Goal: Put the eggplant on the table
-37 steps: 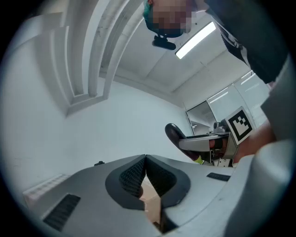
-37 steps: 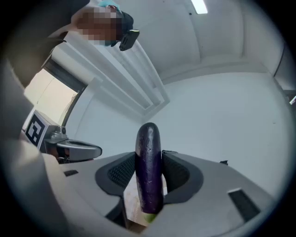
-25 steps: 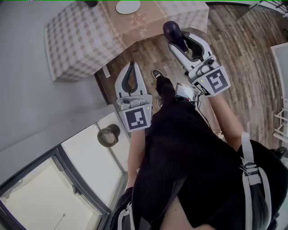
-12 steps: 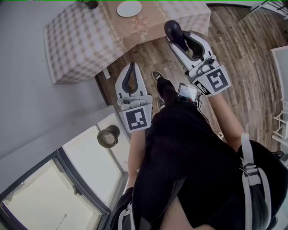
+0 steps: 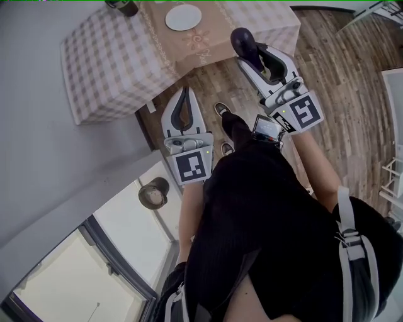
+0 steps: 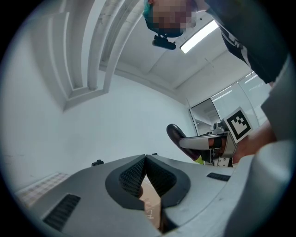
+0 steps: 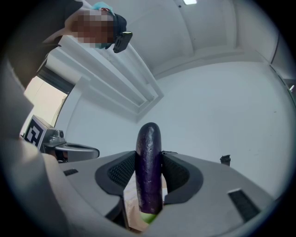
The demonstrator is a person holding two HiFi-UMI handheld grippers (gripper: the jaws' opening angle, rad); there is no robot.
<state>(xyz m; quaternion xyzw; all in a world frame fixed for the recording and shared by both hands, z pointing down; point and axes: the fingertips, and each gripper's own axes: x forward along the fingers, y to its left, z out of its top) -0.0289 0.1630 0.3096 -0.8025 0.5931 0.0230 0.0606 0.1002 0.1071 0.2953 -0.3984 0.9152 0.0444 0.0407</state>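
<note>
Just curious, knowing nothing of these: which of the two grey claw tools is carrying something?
The right gripper: its jaws clamp a dark purple eggplant. The left gripper is shut on nothing.

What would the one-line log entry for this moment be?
right tool: shut on eggplant | left tool: shut, empty | eggplant: not on table | table: ahead, plate on it

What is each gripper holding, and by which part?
Right gripper clamps the eggplant across its middle, rounded end past the tips. Left gripper is shut, empty.
</note>
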